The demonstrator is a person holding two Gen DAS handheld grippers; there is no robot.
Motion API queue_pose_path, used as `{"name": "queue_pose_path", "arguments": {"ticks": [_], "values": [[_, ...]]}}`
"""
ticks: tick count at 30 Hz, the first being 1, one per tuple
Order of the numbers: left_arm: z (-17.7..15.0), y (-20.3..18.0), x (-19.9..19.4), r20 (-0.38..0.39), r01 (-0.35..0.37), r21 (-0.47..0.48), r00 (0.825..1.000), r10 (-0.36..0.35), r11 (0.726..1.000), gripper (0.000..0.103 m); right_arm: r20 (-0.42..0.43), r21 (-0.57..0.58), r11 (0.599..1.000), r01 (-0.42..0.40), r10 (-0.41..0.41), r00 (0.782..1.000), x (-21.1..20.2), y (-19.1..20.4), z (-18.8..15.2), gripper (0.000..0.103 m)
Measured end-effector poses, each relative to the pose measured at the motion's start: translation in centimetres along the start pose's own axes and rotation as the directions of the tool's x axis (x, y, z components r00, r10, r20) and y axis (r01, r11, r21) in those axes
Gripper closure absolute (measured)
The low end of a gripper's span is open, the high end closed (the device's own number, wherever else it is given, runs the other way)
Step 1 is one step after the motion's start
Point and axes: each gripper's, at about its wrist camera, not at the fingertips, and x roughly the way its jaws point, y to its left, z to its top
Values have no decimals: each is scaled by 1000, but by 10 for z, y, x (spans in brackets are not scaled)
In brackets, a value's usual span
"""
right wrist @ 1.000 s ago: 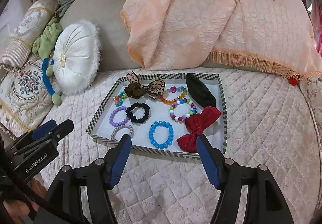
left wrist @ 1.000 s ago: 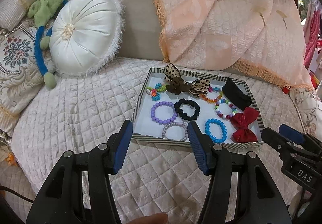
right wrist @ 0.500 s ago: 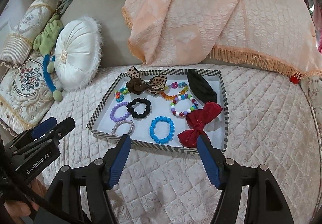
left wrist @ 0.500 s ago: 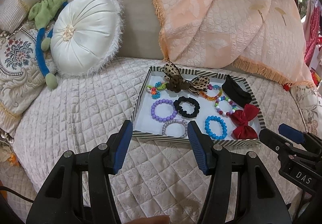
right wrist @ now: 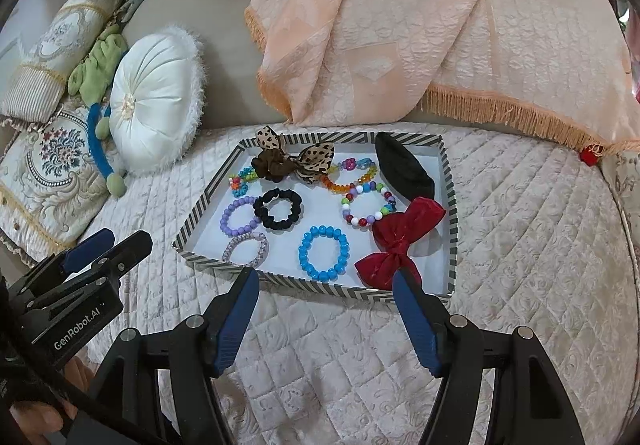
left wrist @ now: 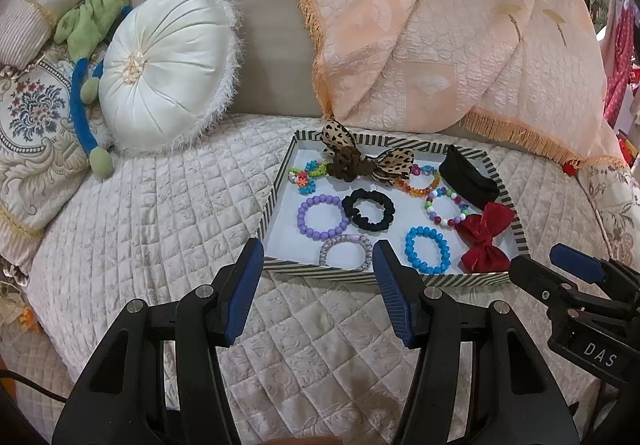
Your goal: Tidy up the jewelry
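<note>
Quilted bedspread [right wrist: 520, 245] under the tray [right wrist: 450, 181]; both grippers, left [left wrist: 318, 259] and right [right wrist: 325, 287], gape empty (I'd approach low).

Both wrist views are evenly and softly lit, bright enough that colours read clearly. Shadows are faint and short, as beside the red bow [right wrist: 400, 241] in the striped tray [right wrist: 451, 205]. The satin round cushion [left wrist: 168, 69] carries a mild sheen, with no harsh glare. Focus is sharp centrally. Fisheye distortion bends the quilted bedspread [left wrist: 160, 213], and the corners fall to black vignette.
</note>
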Motion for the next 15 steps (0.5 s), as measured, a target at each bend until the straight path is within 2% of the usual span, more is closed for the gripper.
{"name": "queue_pose_path", "arguments": {"ticks": [15], "values": [[-2, -1, -1, -5, -4, 4, 1000, 4, 1000, 46, -9, 4, 1000, -3, 3, 1000, 2, 0, -2, 35]]}}
